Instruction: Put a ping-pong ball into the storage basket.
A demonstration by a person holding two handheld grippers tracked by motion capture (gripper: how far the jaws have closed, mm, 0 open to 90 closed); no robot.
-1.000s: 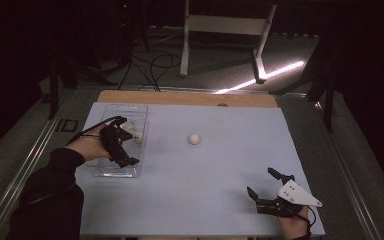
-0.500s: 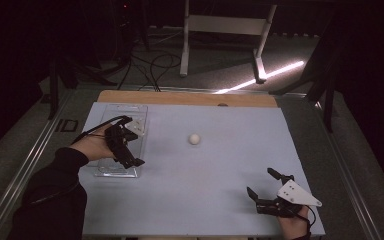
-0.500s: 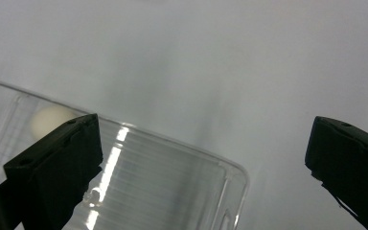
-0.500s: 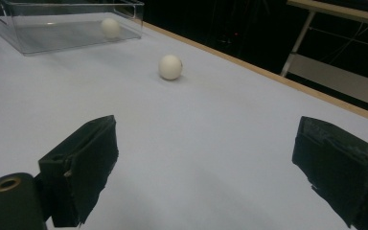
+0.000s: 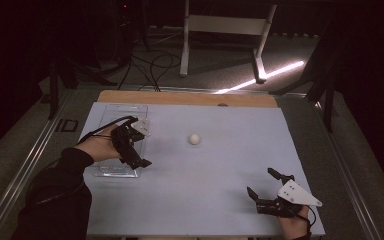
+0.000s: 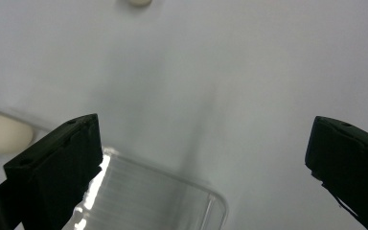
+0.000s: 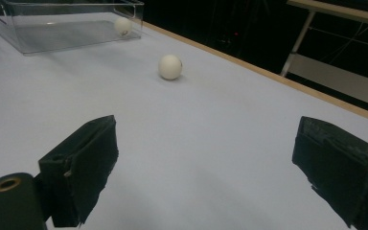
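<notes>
A white ball [image 5: 194, 139] lies loose on the pale blue table mat, seen also as the ball [image 7: 170, 66] and at the top edge as the ball [image 6: 139, 2]. A clear plastic tray [image 5: 111, 169] sits at the mat's left; a second white ball [image 6: 5, 134] rests inside it, also seen as the second ball [image 7: 123, 25]. My left gripper [image 5: 136, 150] hovers open over the tray's right side, its jaws wide apart and empty [image 6: 203, 143]. My right gripper [image 5: 267, 192] rests open and empty near the front right corner [image 7: 206, 143].
A wooden strip [image 5: 180, 97] borders the mat's far edge. Metal rails run down both sides of the table. Beyond it stand a white frame's legs [image 5: 220, 30] and floor cables. The tray's near corner [image 6: 211, 203] lies below the left jaws.
The left gripper has drifted a little to the right over the tray. The right gripper and the loose ball have stayed put.
</notes>
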